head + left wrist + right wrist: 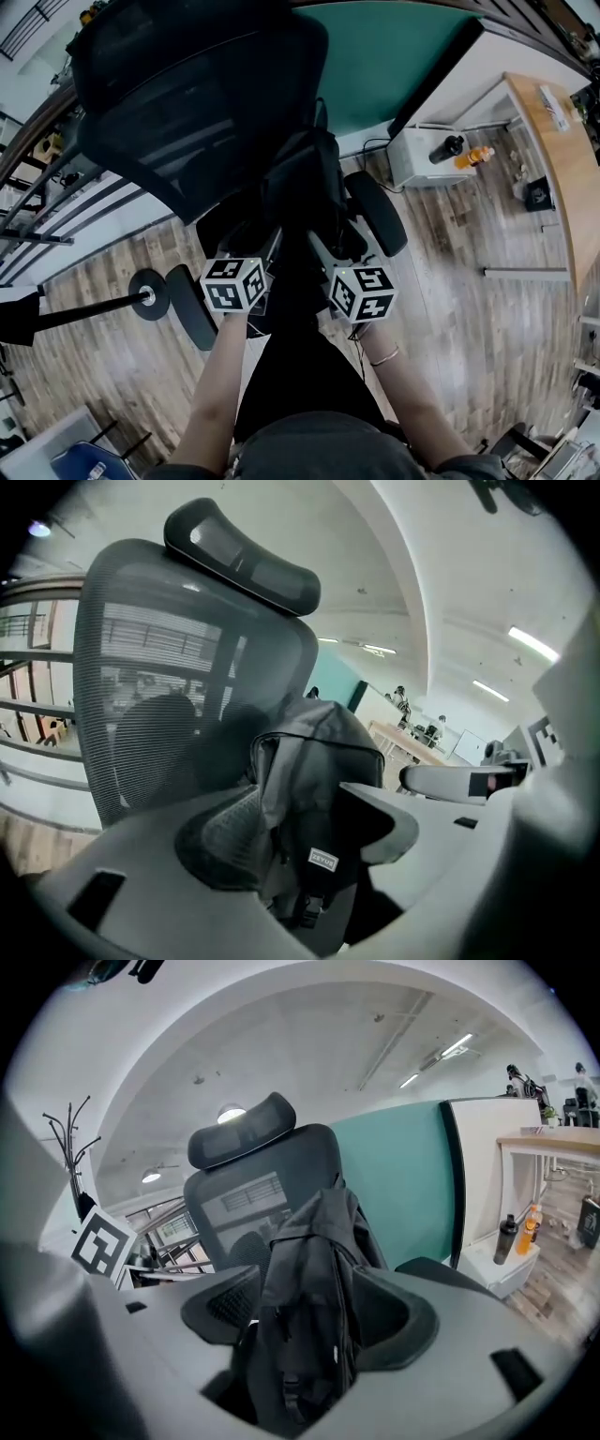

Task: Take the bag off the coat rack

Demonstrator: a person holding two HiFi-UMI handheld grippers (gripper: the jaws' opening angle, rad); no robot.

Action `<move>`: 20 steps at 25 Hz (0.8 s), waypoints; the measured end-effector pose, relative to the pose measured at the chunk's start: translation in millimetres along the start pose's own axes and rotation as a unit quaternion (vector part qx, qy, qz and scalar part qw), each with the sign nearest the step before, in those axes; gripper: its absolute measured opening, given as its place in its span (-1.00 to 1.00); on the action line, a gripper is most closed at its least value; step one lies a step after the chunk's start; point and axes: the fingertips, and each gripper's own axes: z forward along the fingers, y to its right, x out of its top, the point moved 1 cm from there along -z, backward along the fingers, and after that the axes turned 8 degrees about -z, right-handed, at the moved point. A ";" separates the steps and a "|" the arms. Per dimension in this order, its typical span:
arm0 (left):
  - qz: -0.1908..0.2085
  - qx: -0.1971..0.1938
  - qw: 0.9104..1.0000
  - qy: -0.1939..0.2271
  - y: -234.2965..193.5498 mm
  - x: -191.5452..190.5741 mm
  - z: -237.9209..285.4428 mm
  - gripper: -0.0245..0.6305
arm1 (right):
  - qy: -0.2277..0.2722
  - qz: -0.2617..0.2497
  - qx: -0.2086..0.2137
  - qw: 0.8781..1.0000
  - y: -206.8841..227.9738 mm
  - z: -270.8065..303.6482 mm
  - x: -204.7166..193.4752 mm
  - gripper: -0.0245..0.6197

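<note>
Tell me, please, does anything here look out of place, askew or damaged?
One thing is odd: the black bag stands upright on the seat of the office chair, in front of its backrest. It does not hang on the coat rack. Nothing looks spilled or damaged.

Office, mesh swivel chair [187, 103], teal partition [394, 56], wooden desk [551, 159], strip lights [534, 642]

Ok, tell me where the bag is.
In the head view's centre, the black bag stands on the office chair, before its backrest, between its armrests.
</note>
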 end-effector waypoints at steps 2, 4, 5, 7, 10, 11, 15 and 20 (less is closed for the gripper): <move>0.000 0.001 1.000 0.007 6.4 0.9 -12.0 -0.14 | 0.002 -0.003 0.006 1.000 -5.9 -10.0 1.4 0.01; 0.002 0.002 1.000 0.017 12.7 2.8 -23.0 -0.20 | 0.004 -0.009 0.010 1.000 -9.8 -18.6 2.0 0.00; 0.004 0.004 1.000 0.023 15.5 4.2 -28.6 -0.23 | 0.005 -0.012 0.012 1.000 -11.5 -22.4 2.6 -0.02; 0.009 0.006 0.999 0.036 20.8 7.4 -40.4 -0.29 | 0.008 -0.019 0.015 1.000 -15.1 -29.9 4.7 -0.07; 0.021 0.010 0.998 0.052 28.1 10.3 -58.9 -0.38 | 0.009 -0.030 0.020 0.999 -22.2 -42.6 7.1 -0.20; 0.025 0.012 0.998 0.056 30.1 10.4 -64.7 -0.41 | 0.008 -0.034 0.022 0.999 -24.7 -46.7 7.3 -0.25; 0.039 0.019 0.997 0.068 38.3 10.1 -80.9 -0.48 | -0.001 -0.047 0.038 0.998 -31.8 -59.4 6.0 -0.39; 0.054 0.021 0.995 0.076 52.5 4.9 -93.8 -0.56 | -0.010 -0.059 0.050 0.997 -33.9 -74.6 3.4 -0.55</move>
